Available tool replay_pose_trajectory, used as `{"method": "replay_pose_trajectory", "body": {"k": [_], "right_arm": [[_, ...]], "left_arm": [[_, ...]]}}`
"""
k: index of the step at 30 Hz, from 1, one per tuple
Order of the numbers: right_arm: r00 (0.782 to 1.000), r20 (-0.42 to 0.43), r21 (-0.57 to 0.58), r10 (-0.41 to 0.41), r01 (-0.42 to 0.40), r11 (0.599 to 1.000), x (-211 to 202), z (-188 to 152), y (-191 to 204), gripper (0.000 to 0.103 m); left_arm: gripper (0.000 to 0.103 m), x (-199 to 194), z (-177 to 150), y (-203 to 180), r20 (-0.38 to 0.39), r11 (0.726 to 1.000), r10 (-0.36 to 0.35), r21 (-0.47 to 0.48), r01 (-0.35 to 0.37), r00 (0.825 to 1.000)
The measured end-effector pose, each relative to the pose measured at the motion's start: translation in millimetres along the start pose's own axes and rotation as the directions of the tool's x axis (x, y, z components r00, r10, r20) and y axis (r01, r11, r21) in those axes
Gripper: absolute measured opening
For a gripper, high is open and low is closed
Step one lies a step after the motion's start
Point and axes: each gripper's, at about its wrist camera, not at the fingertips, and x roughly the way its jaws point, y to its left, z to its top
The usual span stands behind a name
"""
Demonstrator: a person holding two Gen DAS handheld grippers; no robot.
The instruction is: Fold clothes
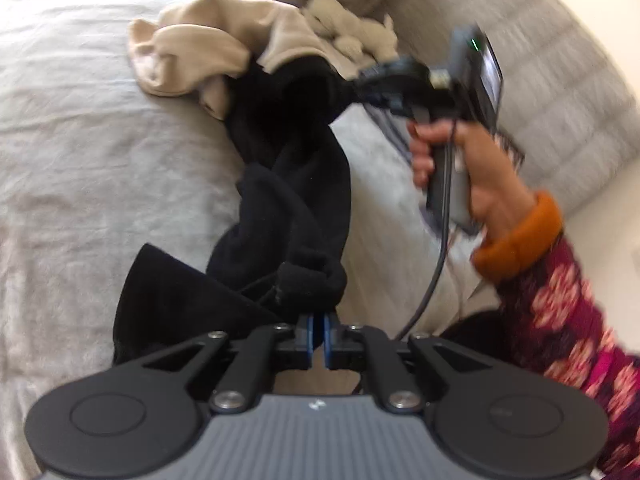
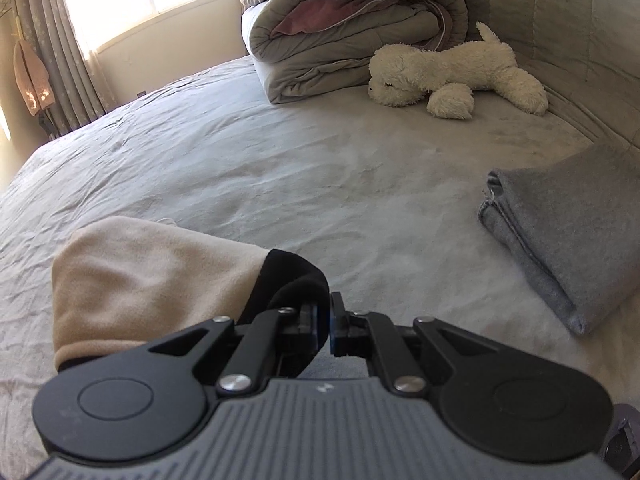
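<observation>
— What's on that wide, wrinkled bed sheet (image 2: 248,168)?

— At the far end, a thick folded quilt (image 2: 352,36); beside it a shaggy white plush dog (image 2: 460,72); nearer, a flat folded grey garment (image 2: 568,240).

— And the piece being folded?

— A soft black fleece garment (image 1: 288,184), twisted like a rope, with a cream fleece piece (image 1: 192,60) bunched at its far end. It hangs stretched between both tools.

— The grippers?

— The left gripper (image 1: 319,322) is pinched tight on one knotted end. The right gripper (image 2: 325,320), narrow too, clamps the other end.
</observation>
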Motion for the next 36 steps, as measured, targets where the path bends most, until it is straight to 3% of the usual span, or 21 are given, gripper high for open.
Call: {"method": "replay_pose_trajectory", "body": {"k": [2, 4, 6, 10, 17, 24, 28, 31, 33, 35, 36], "right_arm": [[1.000, -0.015, 0.004, 0.004, -0.004, 1.000, 2, -2, -2, 0.006], [1.000, -0.027, 0.007, 0.007, -0.007, 1.000, 3, -3, -4, 0.006], [0.999, -0.033, 0.012, 0.015, -0.014, 1.000, 4, -4, -6, 0.006], [0.999, -0.033, 0.010, 0.030, -0.029, 1.000, 4, -3, -6, 0.006], [0.998, -0.037, 0.008, 0.048, -0.047, 0.999, 6, -4, -3, 0.006], [0.997, -0.044, 0.011, 0.066, -0.065, 0.998, 10, -4, -4, 0.006], [0.996, -0.053, 0.010, 0.072, -0.072, 0.997, 14, -5, -4, 0.006], [0.995, -0.055, 0.013, 0.080, -0.079, 0.997, 17, -5, -5, 0.006], [0.995, -0.055, 0.015, 0.086, -0.086, 0.996, 18, -6, -5, 0.006], [0.994, -0.055, 0.017, 0.093, -0.092, 0.996, 19, -6, -5, 0.006], [0.994, -0.053, 0.016, 0.096, -0.095, 0.995, 19, -6, -5, 0.006]], "left_arm": [[0.009, 3, 6, -8, -0.015, 0.998, 0.058, 0.036, -0.058, 0.998], [0.026, 4, 14, -13, -0.013, 0.993, 0.094, 0.066, -0.093, 0.995], [0.051, 2, 25, -16, 0.025, 0.987, 0.124, 0.098, -0.126, 0.992], [0.059, 8, 52, -13, 0.095, 0.970, 0.186, 0.140, -0.198, 0.978], [0.060, 46, 102, 8, 0.224, 0.918, 0.322, 0.163, -0.361, 0.920], [0.060, 80, 128, 31, 0.358, 0.840, 0.444, 0.152, -0.520, 0.821], [0.059, 89, 137, 37, 0.441, 0.812, 0.457, 0.149, -0.565, 0.773], [0.042, 90, 141, 42, 0.491, 0.813, 0.445, 0.131, -0.568, 0.749], [0.019, 86, 141, 44, 0.518, 0.823, 0.437, 0.101, -0.560, 0.735], [0.006, 79, 139, 40, 0.543, 0.820, 0.436, 0.090, -0.566, 0.718], [0.006, 75, 138, 38, 0.554, 0.818, 0.435, 0.085, -0.568, 0.709]]}}
